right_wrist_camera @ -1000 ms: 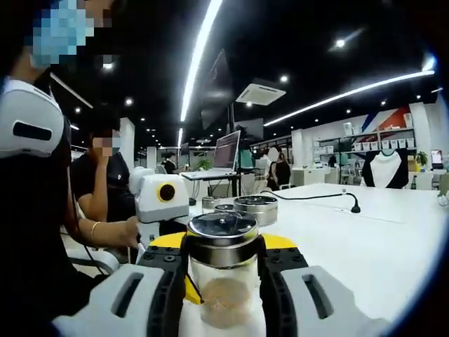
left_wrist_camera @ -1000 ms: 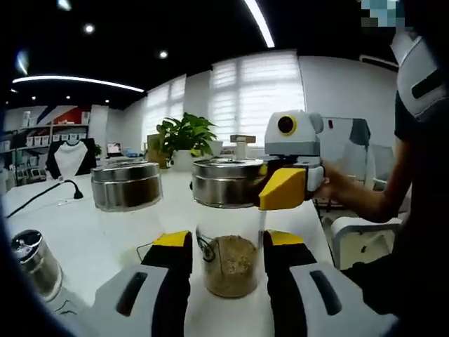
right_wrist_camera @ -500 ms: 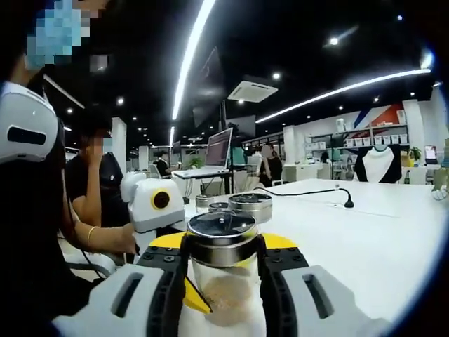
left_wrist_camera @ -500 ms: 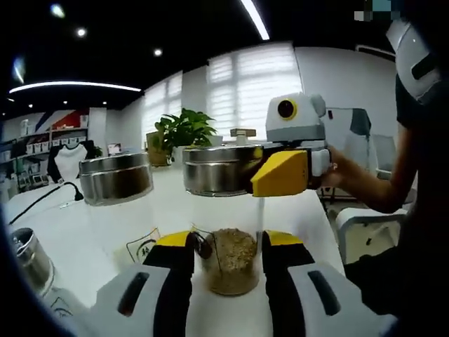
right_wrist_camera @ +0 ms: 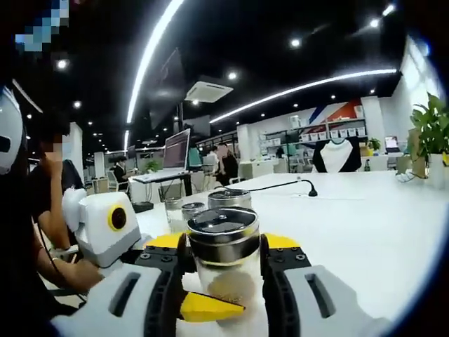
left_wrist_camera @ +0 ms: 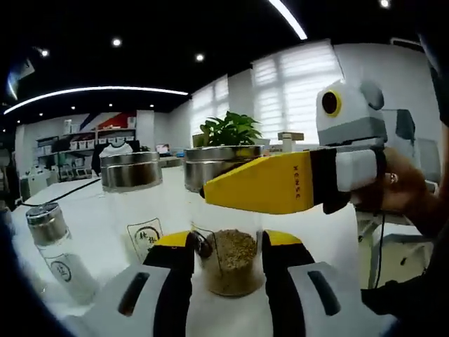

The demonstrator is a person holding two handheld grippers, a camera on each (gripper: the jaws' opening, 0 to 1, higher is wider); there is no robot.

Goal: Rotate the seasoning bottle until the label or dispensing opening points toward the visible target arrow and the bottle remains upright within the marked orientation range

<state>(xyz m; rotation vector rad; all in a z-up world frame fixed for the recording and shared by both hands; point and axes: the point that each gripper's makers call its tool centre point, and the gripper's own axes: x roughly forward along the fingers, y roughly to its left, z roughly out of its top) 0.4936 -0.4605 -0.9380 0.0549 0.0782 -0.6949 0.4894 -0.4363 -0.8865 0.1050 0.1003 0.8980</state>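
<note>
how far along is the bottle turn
Done: both grippers have closed on the bottle, which stands upright on the table. In hand: the left gripper clamps the glass body, the right gripper clamps just under the metal lid. Left: I see no arrow or marked range, so alignment cannot be judged.

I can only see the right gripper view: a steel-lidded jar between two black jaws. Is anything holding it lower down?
Observer: Yes. In the left gripper view, the left gripper clamps the jar low on its glass body, beside the brown seasoning.
Operator: Are there any labels?
Observer: The neighbouring jar has a printed label that faces that camera.
Operator: Is there anything else?
Observer: A small shaker with white contents stands further left in that view.
</note>
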